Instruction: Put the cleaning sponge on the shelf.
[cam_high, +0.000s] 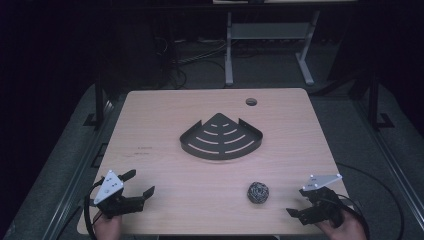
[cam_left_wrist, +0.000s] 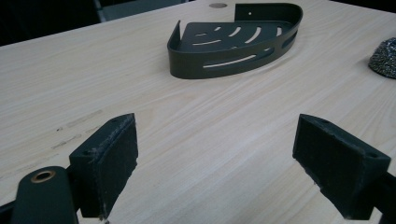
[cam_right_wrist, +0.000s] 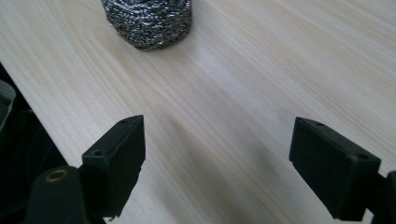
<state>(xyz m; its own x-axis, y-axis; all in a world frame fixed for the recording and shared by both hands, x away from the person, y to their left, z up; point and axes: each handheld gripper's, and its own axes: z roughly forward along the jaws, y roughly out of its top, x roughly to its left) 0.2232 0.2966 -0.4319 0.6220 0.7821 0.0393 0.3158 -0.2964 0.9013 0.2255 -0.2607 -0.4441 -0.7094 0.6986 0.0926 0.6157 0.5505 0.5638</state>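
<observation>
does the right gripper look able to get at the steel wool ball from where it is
Probably yes: the right gripper has open, empty jaws, and bare table lies between them and the steel wool ball, with nothing in the way.

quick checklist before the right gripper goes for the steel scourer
1. Right gripper jaws open: ok.
2. Nothing between its jaws: ok.
3. Steel scourer free on the table, apart from the corner rack: ok.
4. Path from the right gripper to the scourer bare: ok.
5. Left gripper open and well away from the scourer: ok.
6. Corner rack holds nothing: ok.
</observation>
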